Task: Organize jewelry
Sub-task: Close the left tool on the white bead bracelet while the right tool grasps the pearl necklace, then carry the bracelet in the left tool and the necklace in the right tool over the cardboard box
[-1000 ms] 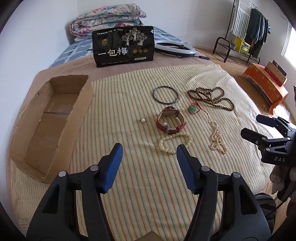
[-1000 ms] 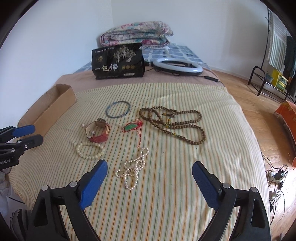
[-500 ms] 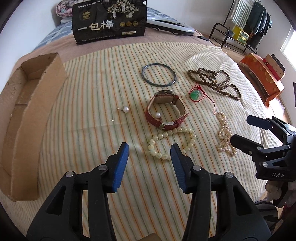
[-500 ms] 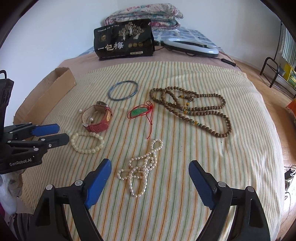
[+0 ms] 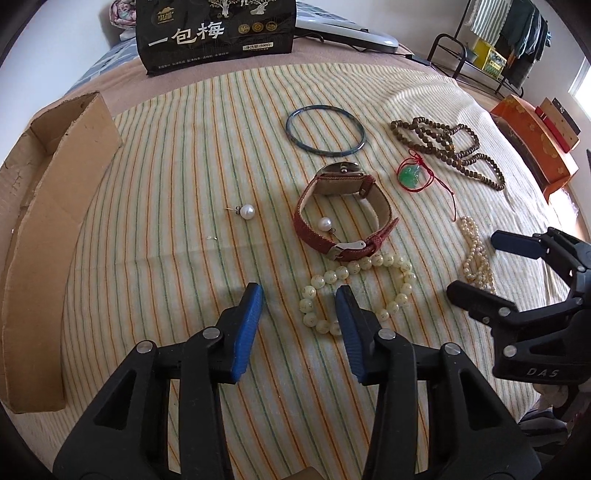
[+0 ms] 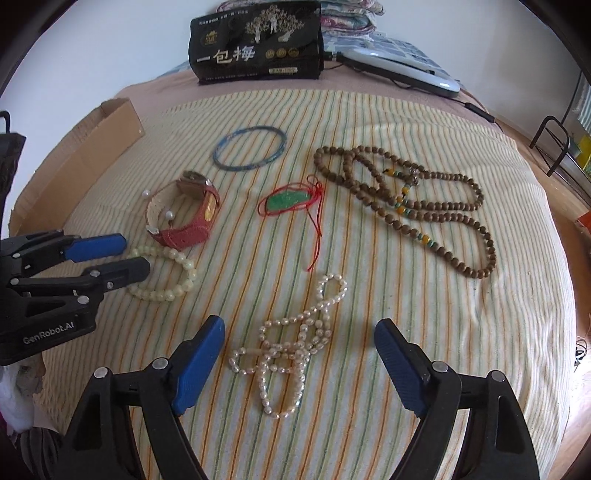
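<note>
Jewelry lies on a striped cloth. My left gripper [image 5: 299, 295] is open, its fingers astride the near left part of a cream bead bracelet [image 5: 369, 264]. Beyond lie a red-strap watch [image 5: 343, 214] with a pearl earring [image 5: 325, 223] inside it, a second pearl earring [image 5: 246, 212], a blue bangle [image 5: 325, 129], a green pendant on red cord [image 5: 410, 175] and brown prayer beads [image 5: 447, 147]. My right gripper [image 6: 299, 332] is open over a pearl necklace [image 6: 291, 347]. A cardboard box [image 5: 44, 221] lies at the left.
A black printed bag [image 5: 218, 33] stands at the back of the bed, with a white ring light [image 6: 402, 68] beside it. An orange box [image 5: 532, 147] and a clothes rack [image 5: 491, 48] stand on the floor to the right.
Both grippers have moved forward and down toward the cloth. The left one has narrowed and reached the cream bracelet. The right one has come over the pearl necklace.
</note>
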`<state>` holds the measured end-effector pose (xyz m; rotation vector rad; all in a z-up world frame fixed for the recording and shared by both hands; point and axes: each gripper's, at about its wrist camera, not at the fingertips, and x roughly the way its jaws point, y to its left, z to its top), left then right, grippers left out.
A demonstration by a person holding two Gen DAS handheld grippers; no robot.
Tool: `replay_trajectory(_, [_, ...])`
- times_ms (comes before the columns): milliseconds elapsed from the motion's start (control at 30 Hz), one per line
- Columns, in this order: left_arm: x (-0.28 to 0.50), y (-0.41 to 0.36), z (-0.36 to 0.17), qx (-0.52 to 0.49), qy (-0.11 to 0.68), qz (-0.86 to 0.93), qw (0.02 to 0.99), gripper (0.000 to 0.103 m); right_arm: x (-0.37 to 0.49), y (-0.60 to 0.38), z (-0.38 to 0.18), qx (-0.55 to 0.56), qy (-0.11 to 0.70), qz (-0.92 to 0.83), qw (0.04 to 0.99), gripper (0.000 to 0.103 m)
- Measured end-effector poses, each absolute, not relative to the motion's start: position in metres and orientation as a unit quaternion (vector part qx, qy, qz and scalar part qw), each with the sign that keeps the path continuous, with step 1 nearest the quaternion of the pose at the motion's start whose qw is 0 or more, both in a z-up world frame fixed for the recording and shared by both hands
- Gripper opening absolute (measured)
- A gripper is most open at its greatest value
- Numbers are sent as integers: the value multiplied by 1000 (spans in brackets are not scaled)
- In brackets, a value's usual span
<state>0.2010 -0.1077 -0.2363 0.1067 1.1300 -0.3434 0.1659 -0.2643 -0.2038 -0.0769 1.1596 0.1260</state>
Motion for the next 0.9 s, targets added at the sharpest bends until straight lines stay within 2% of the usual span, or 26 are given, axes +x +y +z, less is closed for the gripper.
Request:
replay_trajectory(33, [201,-107,-237,49,532,-162,829,42,166,-263,-207,-40,549,58,833,85])
replay_trajectory(200, [201,-104,-236,50,529,-157,832,28,165,-264,-209,-42,549,59,833,85])
replay_trajectory(300, [201,-99,-237,48,527,-151,835,15,165,-265,-208,-44,549,58,833,81])
replay_trajectory(400, [202,-95,-237,40,527,-150,836,9,165,-267,-208,-43,548,57,833,74])
replay_trajectory(500, [201,-92,-236,33,526,-150,836,6,165,-270,-207,-43,547,56,834,63])
replay_trajectory(667, [198,-90,-235,28,524,-150,838,6,164,-277,-204,-43,542,54,838,26])
replay_trajectory(700, [197,-89,-234,26,524,-150,838,5,164,-278,-203,-40,542,54,838,22])
replay_trajectory(767, [194,-87,-231,20,523,-150,838,5,164,-282,-202,-33,542,54,838,5])
replay_trajectory(900, [190,-84,-225,15,518,-151,842,5,160,-290,-196,-11,539,61,840,5])
